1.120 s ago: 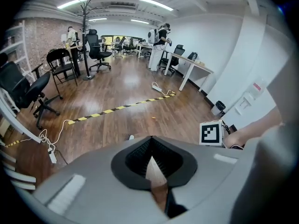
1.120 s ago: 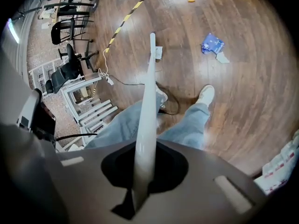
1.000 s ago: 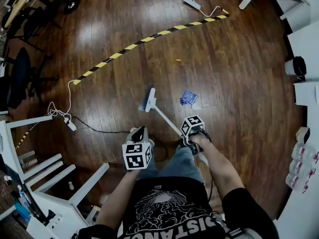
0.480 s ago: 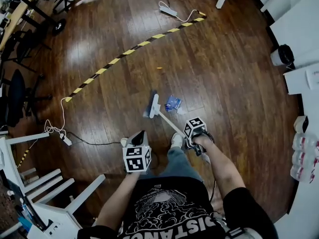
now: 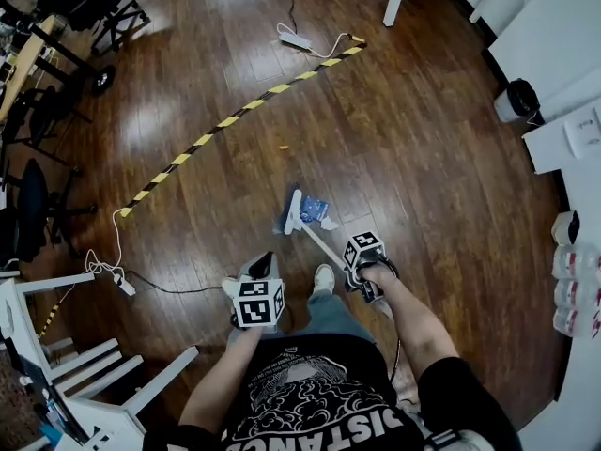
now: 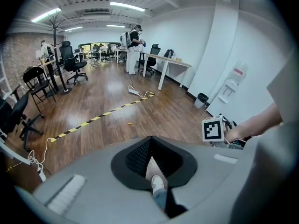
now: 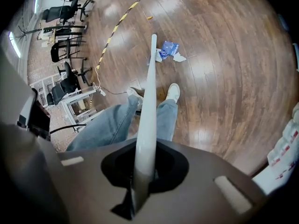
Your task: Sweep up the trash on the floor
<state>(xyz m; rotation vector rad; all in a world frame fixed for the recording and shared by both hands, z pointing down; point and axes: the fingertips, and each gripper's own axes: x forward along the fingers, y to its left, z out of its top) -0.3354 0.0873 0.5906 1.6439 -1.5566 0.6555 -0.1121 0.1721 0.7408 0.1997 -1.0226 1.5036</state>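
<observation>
A white broom handle (image 5: 324, 242) runs down from my right gripper (image 5: 355, 269), which is shut on it; the right gripper view shows the handle (image 7: 147, 111) clamped between the jaws of that gripper (image 7: 142, 171). The broom head (image 5: 292, 212) rests on the wood floor, right beside a crumpled blue wrapper (image 5: 313, 209) (image 7: 169, 48) and a white paper scrap (image 5: 330, 224) (image 7: 179, 58). A small orange scrap (image 5: 284, 147) (image 6: 129, 123) lies farther out. My left gripper (image 5: 260, 263) (image 6: 152, 164) is held level over the person's left leg, jaws close together, with nothing seen between them.
A yellow-black tape strip (image 5: 235, 116) crosses the floor to a power strip (image 5: 296, 40). Another power strip with cable (image 5: 123, 285) lies left, by a white shelf frame (image 5: 94, 365). Office chairs (image 5: 38, 195) stand at left. A black bin (image 5: 518, 97) and bottles (image 5: 573, 289) are at right.
The person has stepped forward. The broom head has moved right to the blue wrapper, which was clearly apart from it a second ago. The left gripper stays by the left leg.
</observation>
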